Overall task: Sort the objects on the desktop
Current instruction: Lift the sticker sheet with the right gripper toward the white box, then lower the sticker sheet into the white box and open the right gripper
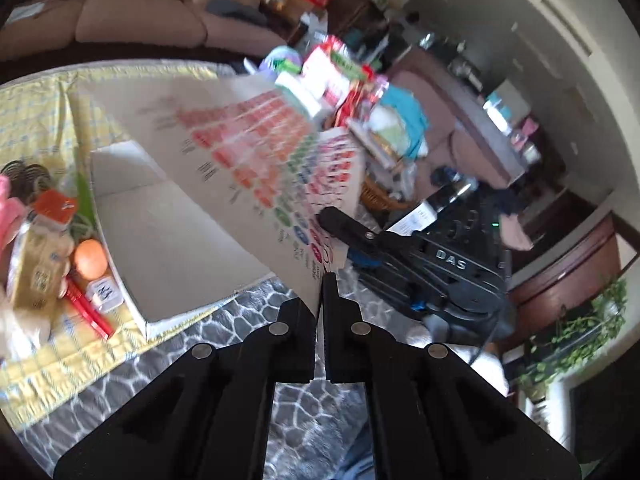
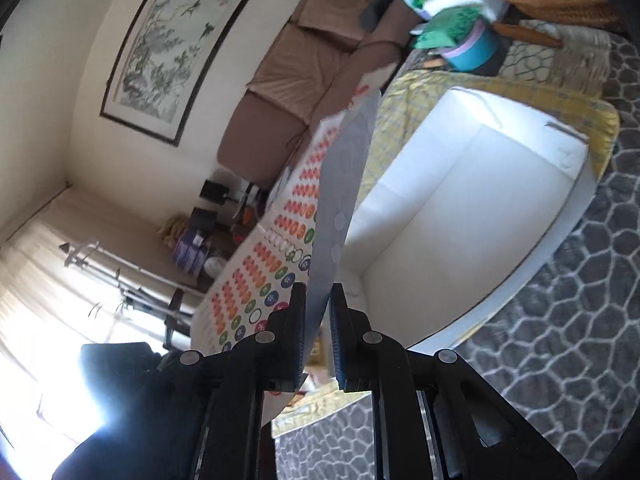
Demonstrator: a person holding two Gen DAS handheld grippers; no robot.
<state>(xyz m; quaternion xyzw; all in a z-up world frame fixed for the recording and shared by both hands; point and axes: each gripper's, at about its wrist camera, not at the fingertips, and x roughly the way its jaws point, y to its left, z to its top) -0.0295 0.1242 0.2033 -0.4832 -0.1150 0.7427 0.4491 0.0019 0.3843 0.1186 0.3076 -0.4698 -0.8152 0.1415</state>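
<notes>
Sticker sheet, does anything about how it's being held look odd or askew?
Yes. The sticker sheet hangs tilted in the air above the white box, not flat. Both the left gripper and right gripper pinch its edge, and some dots are already missing from the rows.

- Your right wrist view is blown out at lower left, where daylight through the curtained window point(image 2: 52, 300) glares white and erases detail.
- The white box point(image 2: 460, 216) there also overexposes on its inner walls.
- Your left wrist view is evenly lit but motion-blurred; print on the sticker sheet point(image 1: 256, 148) is smeared, perhaps unreadable.
- Fisheye bending curves the sofa point(image 1: 120, 4) and darkens both frames' corners.
</notes>
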